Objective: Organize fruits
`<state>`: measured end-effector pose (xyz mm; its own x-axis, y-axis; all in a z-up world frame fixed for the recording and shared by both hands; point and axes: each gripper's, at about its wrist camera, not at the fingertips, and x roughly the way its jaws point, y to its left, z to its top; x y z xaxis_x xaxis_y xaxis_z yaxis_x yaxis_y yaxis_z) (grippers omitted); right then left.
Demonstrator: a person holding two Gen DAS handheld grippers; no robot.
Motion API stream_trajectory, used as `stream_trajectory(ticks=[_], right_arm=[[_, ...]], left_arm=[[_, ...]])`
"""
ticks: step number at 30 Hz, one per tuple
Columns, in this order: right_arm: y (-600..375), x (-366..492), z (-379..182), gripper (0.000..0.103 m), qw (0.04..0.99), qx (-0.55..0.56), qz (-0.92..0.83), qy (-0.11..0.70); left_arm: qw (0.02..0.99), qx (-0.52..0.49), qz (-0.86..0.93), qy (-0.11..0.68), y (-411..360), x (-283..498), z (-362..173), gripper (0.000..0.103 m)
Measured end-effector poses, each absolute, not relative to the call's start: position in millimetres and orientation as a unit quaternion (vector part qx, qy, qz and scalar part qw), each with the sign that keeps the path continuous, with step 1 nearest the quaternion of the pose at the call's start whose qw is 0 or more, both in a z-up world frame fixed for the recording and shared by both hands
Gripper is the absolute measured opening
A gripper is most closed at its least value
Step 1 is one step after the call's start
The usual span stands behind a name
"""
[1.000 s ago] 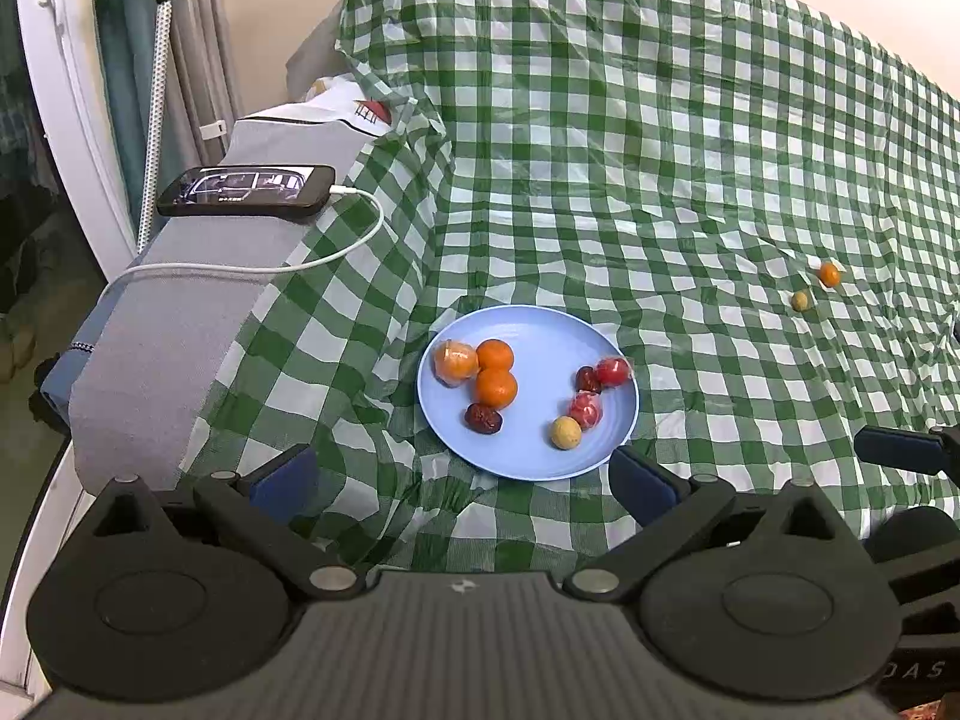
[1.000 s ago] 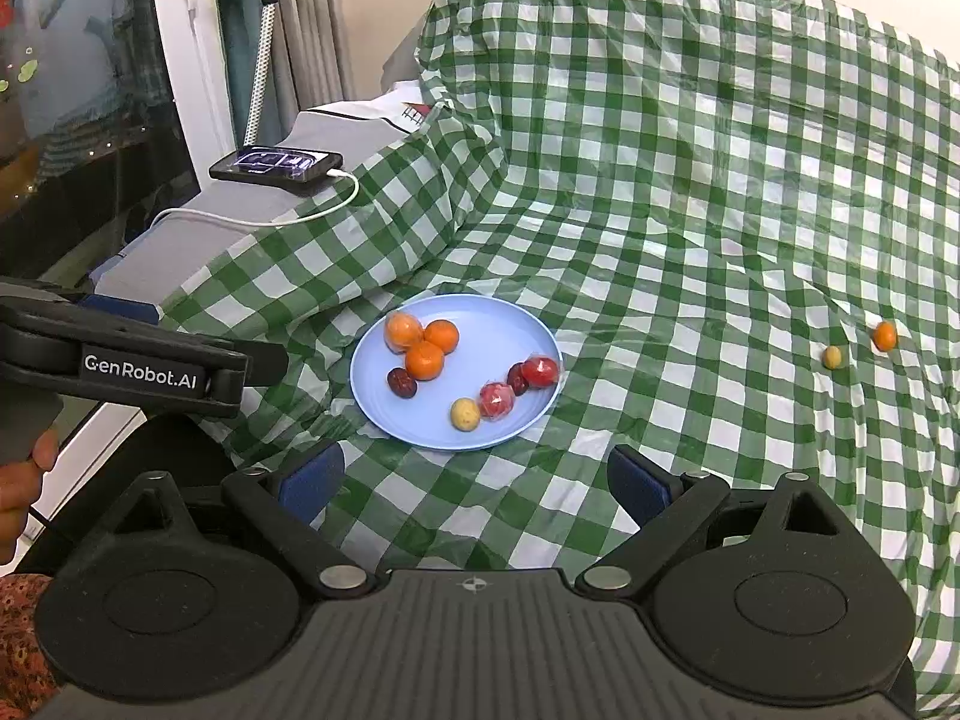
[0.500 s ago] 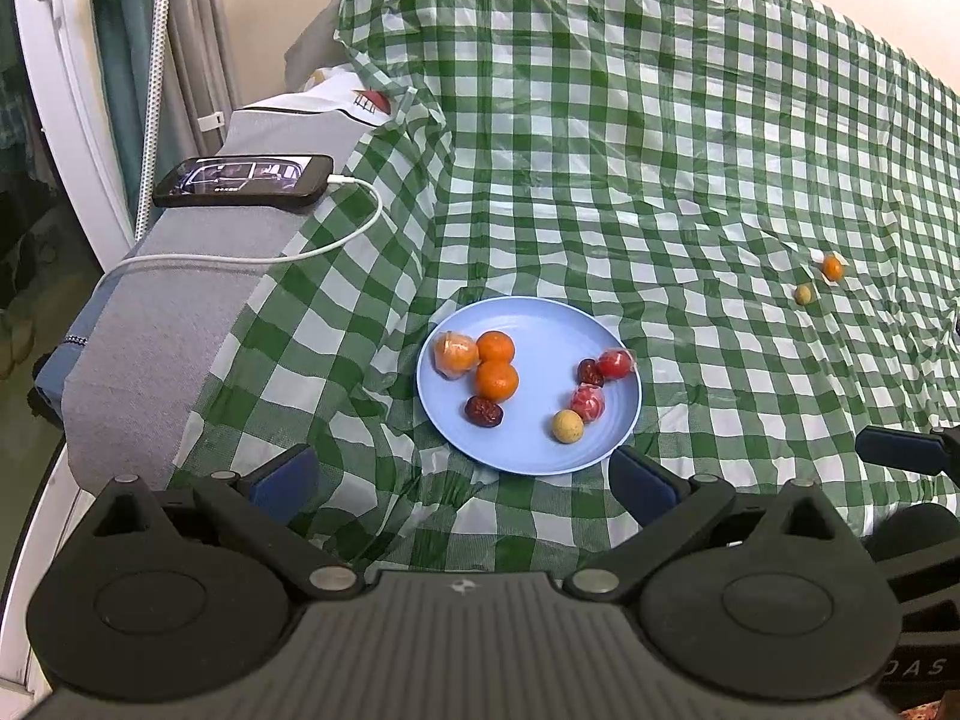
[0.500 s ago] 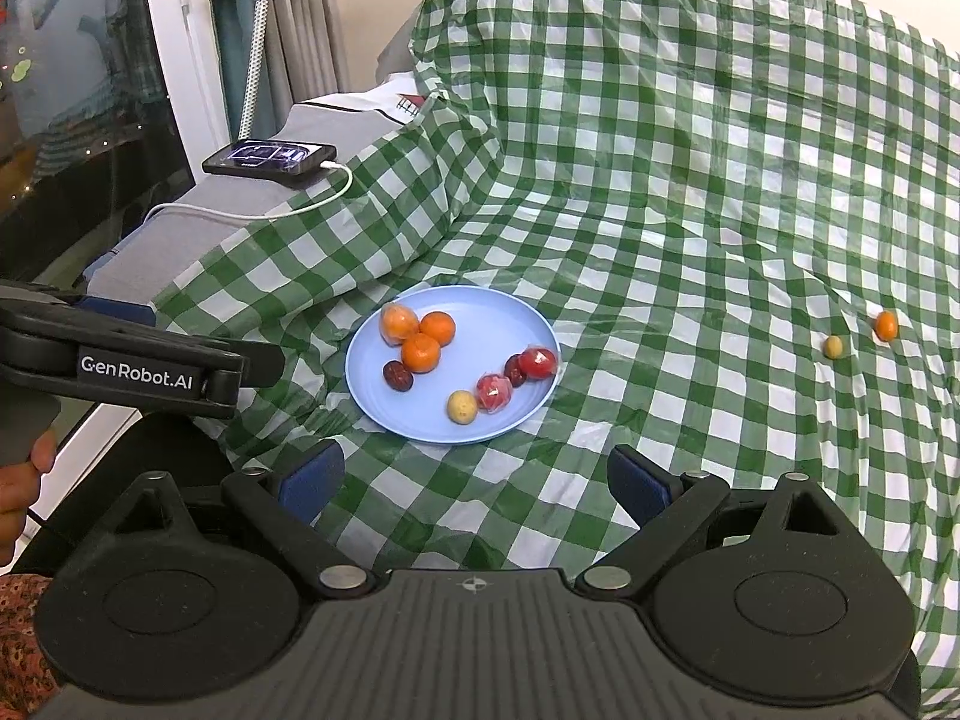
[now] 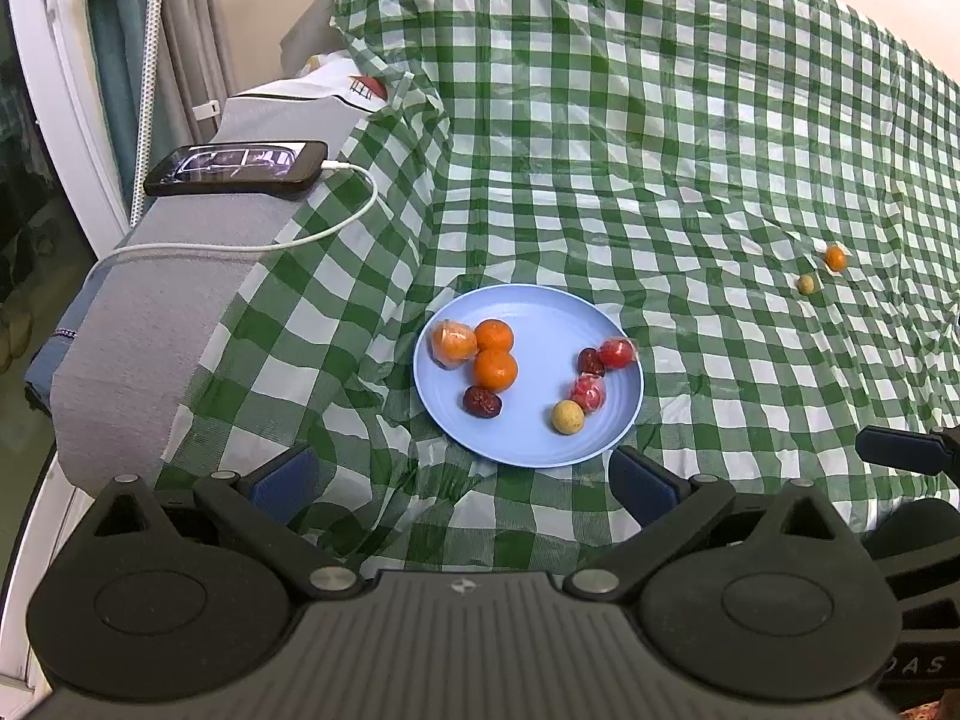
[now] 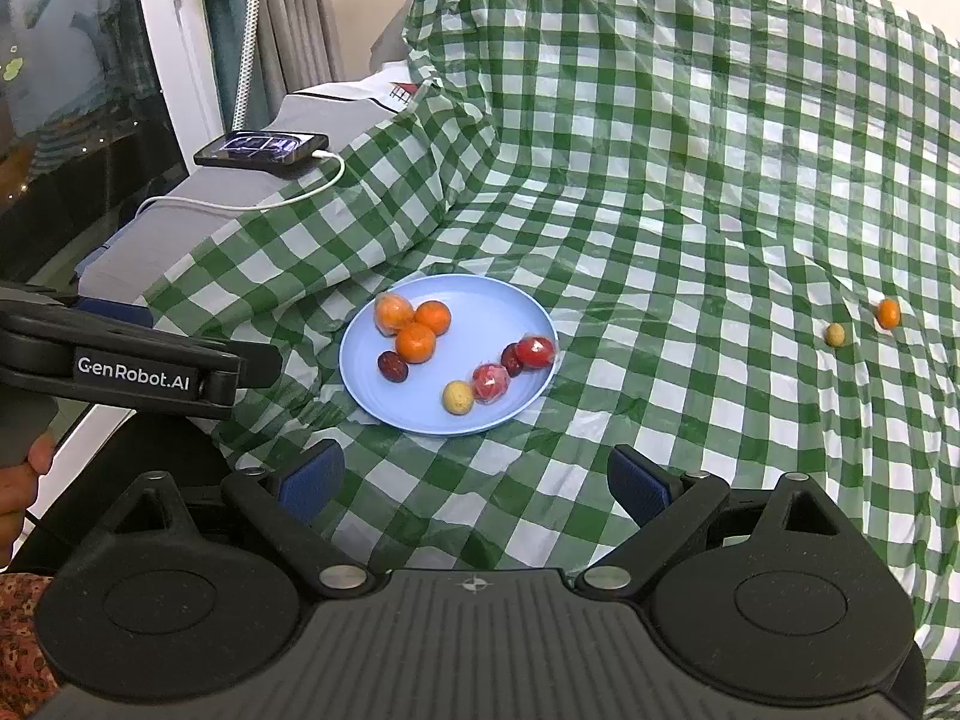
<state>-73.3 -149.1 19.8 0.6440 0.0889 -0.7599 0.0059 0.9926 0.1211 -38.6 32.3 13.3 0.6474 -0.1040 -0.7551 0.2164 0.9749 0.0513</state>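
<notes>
A light blue plate [image 5: 540, 312] [image 6: 480, 294] lies on the green checked cloth and holds several small fruits: oranges [image 5: 495, 369] [image 6: 415, 342], red wrapped fruits [image 5: 588, 393] [image 6: 490, 382], dark dates [image 5: 482, 402] and a yellow one [image 5: 567, 417] [image 6: 458, 397]. Far to the right on the cloth sit a loose small orange [image 5: 834, 258] [image 6: 888, 312] and a small yellow-green fruit [image 5: 806, 284] [image 6: 834, 334]. My left gripper [image 5: 465, 480] hangs open just short of the plate, empty. My right gripper [image 6: 474, 480] is open and empty too, near the plate's front rim.
A phone [image 5: 237, 168] [image 6: 262, 149] with a white charging cable [image 5: 336, 222] rests on a grey padded armrest [image 5: 150, 324] at the left. Curtains and a white door frame stand beyond it. The cloth rises steeply at the back. A hand [image 6: 21, 480] holds the left gripper.
Both cameras have drifted slightly; the plate sits a little lower in the left wrist view and a little higher in the right wrist view. No fruit has moved, and both grippers stay open.
</notes>
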Motion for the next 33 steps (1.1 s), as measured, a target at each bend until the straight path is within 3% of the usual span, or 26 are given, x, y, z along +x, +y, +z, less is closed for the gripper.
stream_trajectory(ticks=[21, 33], right_arm=[[-195, -55, -4, 0.095, 0.895, 0.092, -0.023, 0.436], [-358, -34, -32, 0.095, 0.89, 0.086, -0.187, 0.407]], left_arm=[[0.89, 0.093, -0.115, 0.431, -22, -5, 1, 0.103], [0.866, 0.139, -0.209, 0.433, -156, 62, -23, 0.103]])
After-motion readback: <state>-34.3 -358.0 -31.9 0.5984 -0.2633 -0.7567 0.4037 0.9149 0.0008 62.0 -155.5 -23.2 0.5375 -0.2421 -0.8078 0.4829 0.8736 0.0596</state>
